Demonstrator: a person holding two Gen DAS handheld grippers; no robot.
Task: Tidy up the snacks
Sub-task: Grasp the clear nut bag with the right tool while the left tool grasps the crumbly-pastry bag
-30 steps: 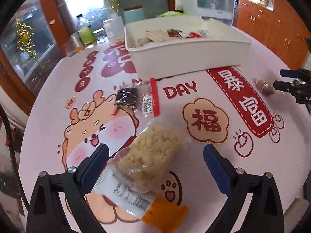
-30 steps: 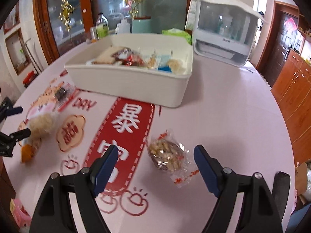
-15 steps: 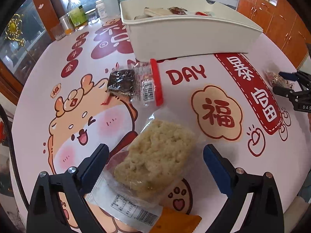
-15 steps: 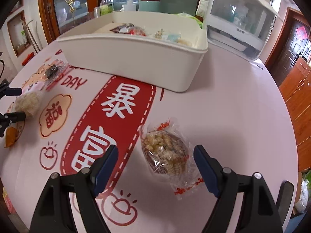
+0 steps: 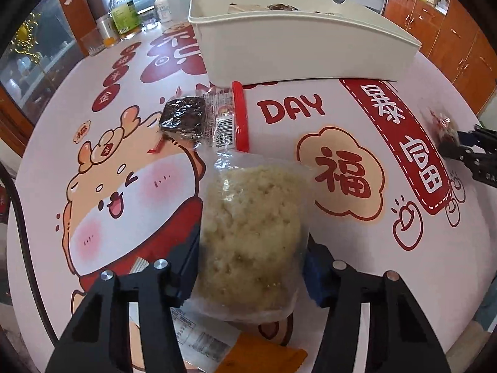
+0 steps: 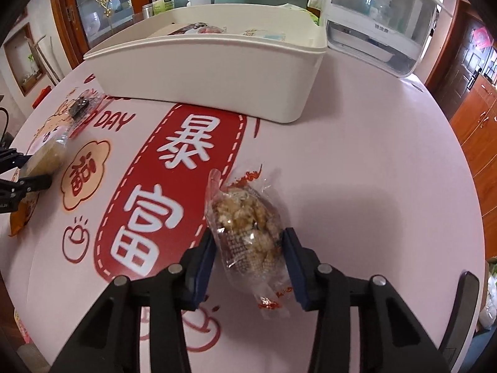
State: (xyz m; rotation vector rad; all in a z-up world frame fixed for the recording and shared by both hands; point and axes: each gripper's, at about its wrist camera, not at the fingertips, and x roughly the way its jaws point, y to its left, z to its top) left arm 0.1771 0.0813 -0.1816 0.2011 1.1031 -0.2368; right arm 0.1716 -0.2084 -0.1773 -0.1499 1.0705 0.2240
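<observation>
A clear pack of pale rice crisp (image 5: 251,217) stands tilted up between the blue pads of my left gripper (image 5: 251,267). The jaws are closing and both pads press its sides. My right gripper (image 6: 248,264) is also closing, its pads squeezing a clear pack of brown nut clusters (image 6: 245,220) that rests on the pink tablecloth. The white bin (image 5: 304,52) holding several snacks sits at the back of the table. A dark brownie pack (image 5: 183,119) and a red-edged pack (image 5: 230,118) lie in front of it. An orange-and-white pack (image 5: 264,354) lies under the left gripper.
Bottles and jars (image 5: 124,15) stand at the table's far left edge. A white appliance (image 6: 382,25) sits behind the bin (image 6: 217,77) on the right. Wooden cabinets (image 5: 450,31) line the room beyond the round table's rim.
Both grippers have sunk toward the table, and their jaws have narrowed from wide open onto the snack packs. The rice crisp pack now stands tilted up between the left pads.
</observation>
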